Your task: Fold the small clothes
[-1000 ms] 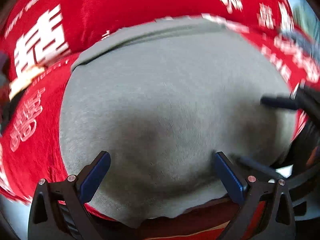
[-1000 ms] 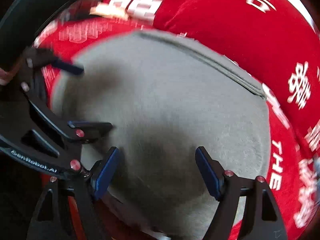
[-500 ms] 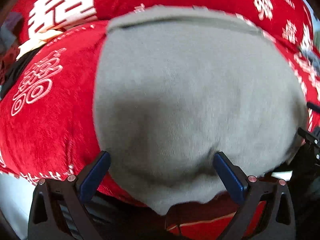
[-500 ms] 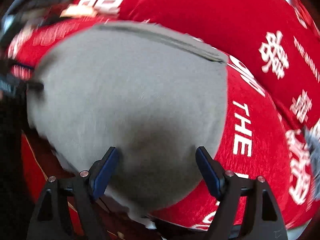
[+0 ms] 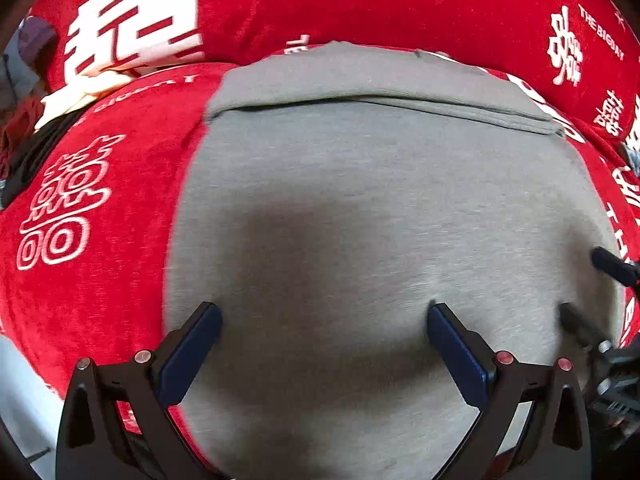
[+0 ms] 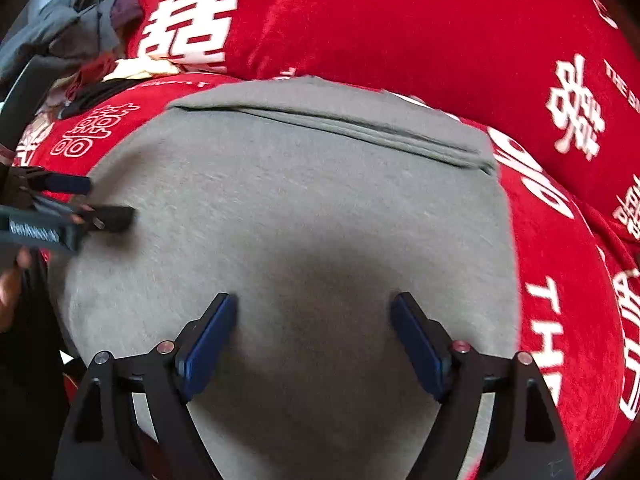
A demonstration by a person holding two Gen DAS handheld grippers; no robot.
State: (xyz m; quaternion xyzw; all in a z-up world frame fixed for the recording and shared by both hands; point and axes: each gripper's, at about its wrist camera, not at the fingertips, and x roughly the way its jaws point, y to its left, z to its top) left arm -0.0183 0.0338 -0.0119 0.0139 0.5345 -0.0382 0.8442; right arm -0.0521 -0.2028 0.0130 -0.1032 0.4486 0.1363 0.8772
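The grey garment [image 5: 360, 208] lies spread on a red cover printed with white characters [image 5: 64, 208], directly ahead of and beneath both sets of tongs. It already looks like a compact, roughly rectangular packet: along its far side, away from the tongs, a doubled edge [image 5: 380, 100] shows stacked layers, so at least one fold seems done. The surface is fairly smooth, with no sleeves or loose flaps showing.

The left tongs [image 5: 324, 344] are spread wide over the cloth with nothing pinched between the blue pads; whether the tips touch the fabric I cannot tell. The right tongs [image 6: 314, 332] are likewise spread and empty, standing over the near half of the garment. In the right view the left tongs reach in from the left side onto the cloth's edge.

I judge the folding of this piece well along, perhaps one last fold or a smoothing pass left. A heap of other clothes [image 6: 68, 28] beyond the tongs, far left, suggests more items wait.
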